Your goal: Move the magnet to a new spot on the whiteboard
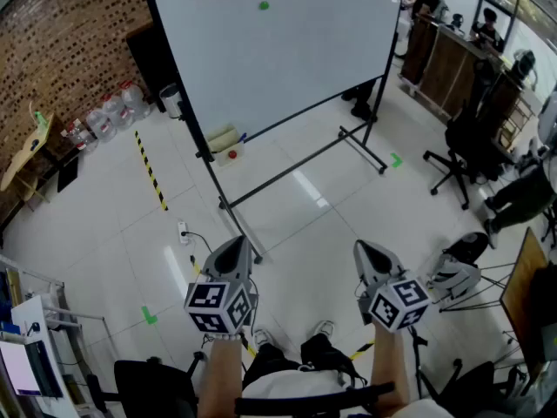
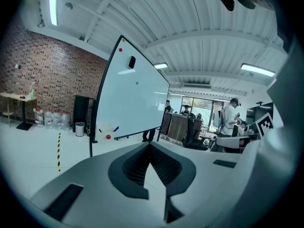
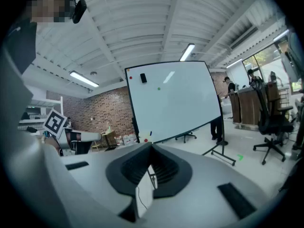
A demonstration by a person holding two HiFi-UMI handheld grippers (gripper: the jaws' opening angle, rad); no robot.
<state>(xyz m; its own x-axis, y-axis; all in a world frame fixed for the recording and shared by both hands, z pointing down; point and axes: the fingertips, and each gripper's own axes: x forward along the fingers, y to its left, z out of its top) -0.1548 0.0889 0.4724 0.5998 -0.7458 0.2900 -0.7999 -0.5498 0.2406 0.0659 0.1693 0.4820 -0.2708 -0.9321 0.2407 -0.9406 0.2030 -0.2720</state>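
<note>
Open floor before the far whiteboard, magnet near its top edge, left gripper and right gripper closed, empty

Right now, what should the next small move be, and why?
Probably step toward the whiteboard: the green magnet sits high on it, across the floor, while the left tool and right tool are both shut, empty and far short of it.
</note>
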